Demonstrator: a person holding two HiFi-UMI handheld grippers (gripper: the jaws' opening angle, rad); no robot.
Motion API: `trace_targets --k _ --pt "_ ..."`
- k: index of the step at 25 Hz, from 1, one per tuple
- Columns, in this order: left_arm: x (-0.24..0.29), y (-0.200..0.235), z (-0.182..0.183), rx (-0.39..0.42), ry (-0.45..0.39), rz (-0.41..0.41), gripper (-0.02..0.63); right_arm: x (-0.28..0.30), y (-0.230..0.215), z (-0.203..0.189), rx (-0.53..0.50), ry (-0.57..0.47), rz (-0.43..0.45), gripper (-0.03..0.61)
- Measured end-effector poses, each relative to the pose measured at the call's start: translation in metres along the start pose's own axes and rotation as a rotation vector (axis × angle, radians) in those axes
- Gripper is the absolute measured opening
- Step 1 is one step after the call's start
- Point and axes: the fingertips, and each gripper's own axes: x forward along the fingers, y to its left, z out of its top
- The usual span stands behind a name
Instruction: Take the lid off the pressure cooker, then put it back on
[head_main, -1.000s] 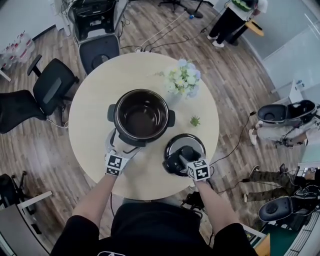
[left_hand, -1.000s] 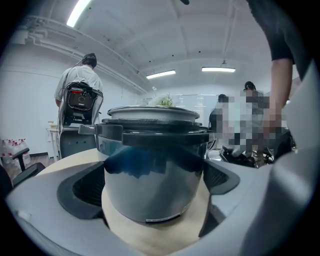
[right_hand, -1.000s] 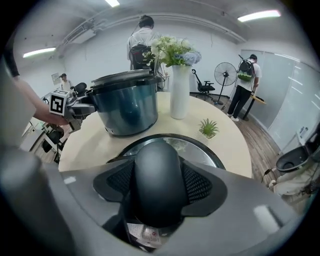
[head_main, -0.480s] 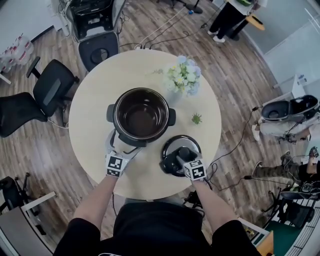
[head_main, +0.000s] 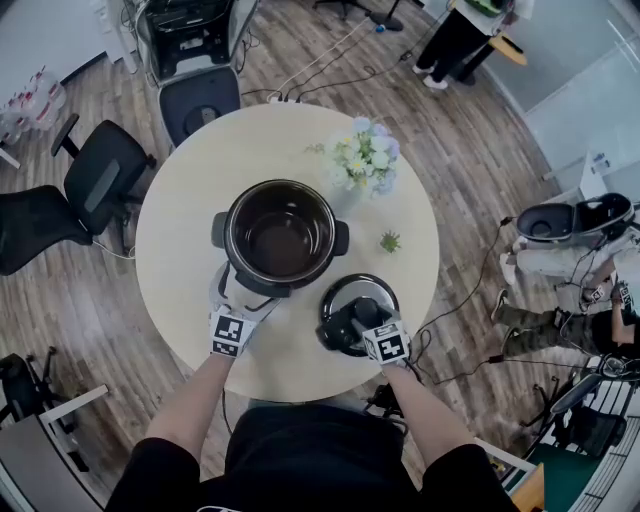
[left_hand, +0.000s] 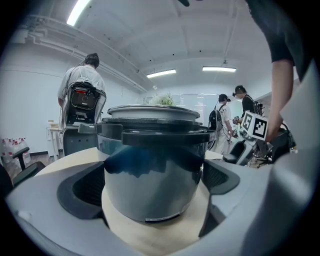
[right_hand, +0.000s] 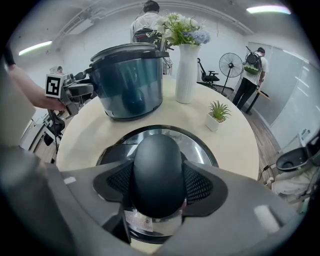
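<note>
Right gripper view: right gripper (right_hand: 159, 186) pinching the black knob (right_hand: 157, 165) of the lid (right_hand: 200, 150)
Jaws are partway closed, both pads tight on the knob's sides. The lid lies flat by the near right edge of the table (right_hand: 85, 145), apart from the open pressure cooker (head_main: 280, 232) at mid-table. Left gripper (left_hand: 152, 187) is spread wide with the cooker's lower wall between its tips; can't tell if the pads actually touch it. Lid's near rim is cut off behind the right gripper, and the label (right_hand: 137, 220) under the knob is too blurry to read.
</note>
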Motion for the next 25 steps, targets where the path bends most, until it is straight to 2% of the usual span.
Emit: trace_targets --k 6,18,25 --pt "0.001 0.0 0.007 0.002 -0.015 -0.001 0.591 -0.001 -0.001 -0.001 0.04 -0.01 -0.006 0.304" --pt "0.0 0.0 0.008 -0.001 -0.003 0.002 0.591 -0.005 0.001 -0.005 0.045 0.016 0.008 0.288" --pt "0.0 0.0 0.006 -0.002 -0.005 -0.003 0.591 -0.029 -0.006 0.003 0.022 0.022 -0.001 0.287"
